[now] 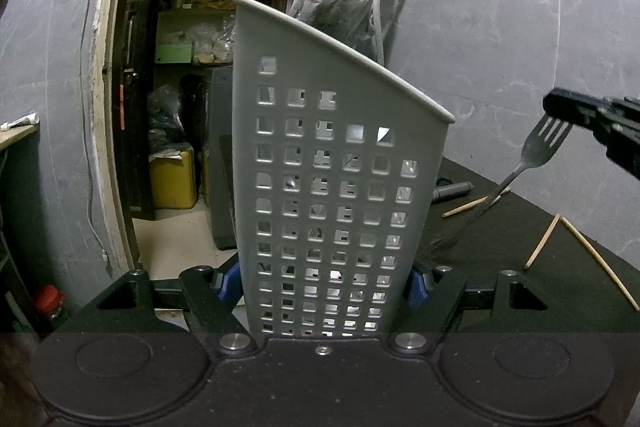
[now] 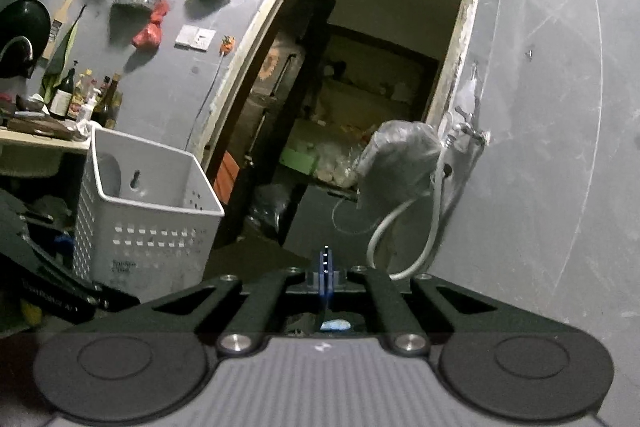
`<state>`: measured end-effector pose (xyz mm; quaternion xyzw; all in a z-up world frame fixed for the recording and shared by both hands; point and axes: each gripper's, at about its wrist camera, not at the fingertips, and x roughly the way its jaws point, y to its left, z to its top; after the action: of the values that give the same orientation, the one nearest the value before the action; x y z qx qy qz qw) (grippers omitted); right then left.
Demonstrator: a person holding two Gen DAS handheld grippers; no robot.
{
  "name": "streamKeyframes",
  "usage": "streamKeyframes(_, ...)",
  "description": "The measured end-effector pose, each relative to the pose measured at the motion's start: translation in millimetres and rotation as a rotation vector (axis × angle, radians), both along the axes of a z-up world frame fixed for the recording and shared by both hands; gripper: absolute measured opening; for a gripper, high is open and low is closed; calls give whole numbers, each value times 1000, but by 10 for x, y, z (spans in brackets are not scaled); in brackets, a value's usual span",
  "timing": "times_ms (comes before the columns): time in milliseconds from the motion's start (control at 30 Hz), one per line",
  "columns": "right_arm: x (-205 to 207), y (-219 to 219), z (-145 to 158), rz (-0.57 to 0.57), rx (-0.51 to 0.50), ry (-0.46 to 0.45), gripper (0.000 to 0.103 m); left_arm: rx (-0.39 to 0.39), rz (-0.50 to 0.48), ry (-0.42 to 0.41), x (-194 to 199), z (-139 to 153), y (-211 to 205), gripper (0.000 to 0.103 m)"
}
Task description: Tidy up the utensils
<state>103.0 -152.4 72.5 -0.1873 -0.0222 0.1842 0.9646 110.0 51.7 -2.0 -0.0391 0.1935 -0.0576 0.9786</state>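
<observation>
**Inspector:** Progress on the utensil sorting, please.

**Onlooker:** Early, by my judgement. The left gripper (image 1: 324, 287) is clamped on the base of the white perforated caddy (image 1: 332, 163), its blue pads pressing both sides, holding it upright at the table's near edge. From the right wrist view the caddy looks empty, though I can only see its upper inside walls.

**Inspector:** And the other hand?

**Onlooker:** The right gripper (image 1: 560, 113) comes in at three o'clock of the caddy, its fingers closed together on the tines of a fork (image 1: 536, 155). The fork hangs handle-down, lifted above the black table (image 1: 500, 247), well apart from the caddy's rim. It is not yet in.

**Inspector:** What remains?

**Onlooker:** Three loose chopsticks (image 1: 540, 243) lie on the cloth at four o'clock of the caddy, and a dark cylindrical handle (image 1: 452, 190) rests just behind it. All untouched, so I'd say most of the job is left.

**Inspector:** Markings?

**Onlooker:** Faint print low on the caddy's wall and pale lettering on the left gripper's body, both too blurred to read. Bottle labels by the far counter are illegible too.
</observation>
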Motion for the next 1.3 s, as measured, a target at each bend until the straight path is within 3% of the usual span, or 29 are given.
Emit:
streamKeyframes(300, -12, -24, 504, 10, 116, -166, 1, -6, 3, -2, -25, -24, 7, 76)
streamKeyframes(467, -72, 97, 892, 136, 179, -265, 1, -5, 13, 2, -17, -17, 2, 76)
streamKeyframes(667, -131, 398, 1087, 265, 153, -342, 1, -3, 16, 4, -12, -15, -3, 76)
streamKeyframes(967, 34, 806, 756, 345, 64, -206, 2, -1, 17, -2, -19, -29, -8, 76)
streamKeyframes(1300, 161, 893, 448, 370, 34, -68, 2, -1, 18, -2, -18, -30, -7, 76)
